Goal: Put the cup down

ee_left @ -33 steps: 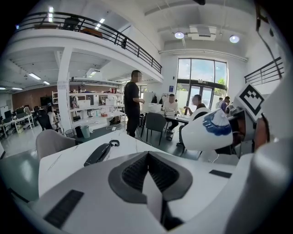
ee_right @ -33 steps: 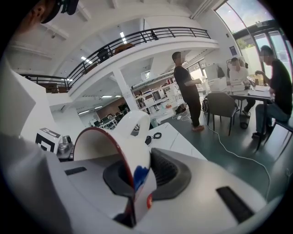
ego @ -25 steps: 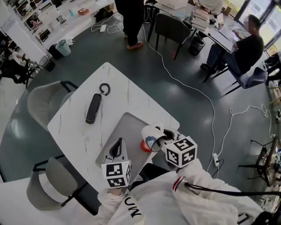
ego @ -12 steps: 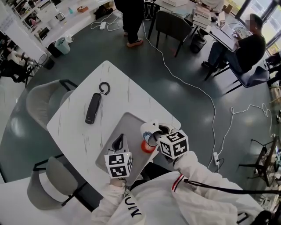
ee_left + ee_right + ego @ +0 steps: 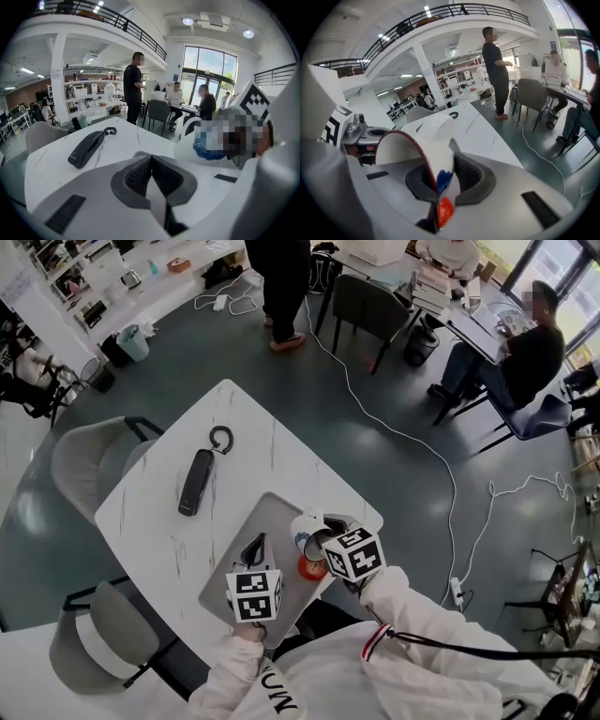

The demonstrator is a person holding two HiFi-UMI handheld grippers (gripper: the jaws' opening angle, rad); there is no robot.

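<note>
A white paper cup with blue and red print is held tilted over the near right corner of the grey mat. My right gripper is shut on the cup's wall at the rim. In the right gripper view the cup sits pinched between the pads of my right gripper, its mouth turned left. My left gripper rests over the mat's near part, shut with nothing in it. The left gripper view shows my left gripper with its pads together and the cup to the right.
A black handset-like device with a ring lies on the white marble table at the far left. Grey chairs stand at the table's left side. A white cable runs across the floor. People stand and sit beyond.
My right gripper has carried the cup a little leftward, closer to the left gripper. The left gripper has hardly moved.
</note>
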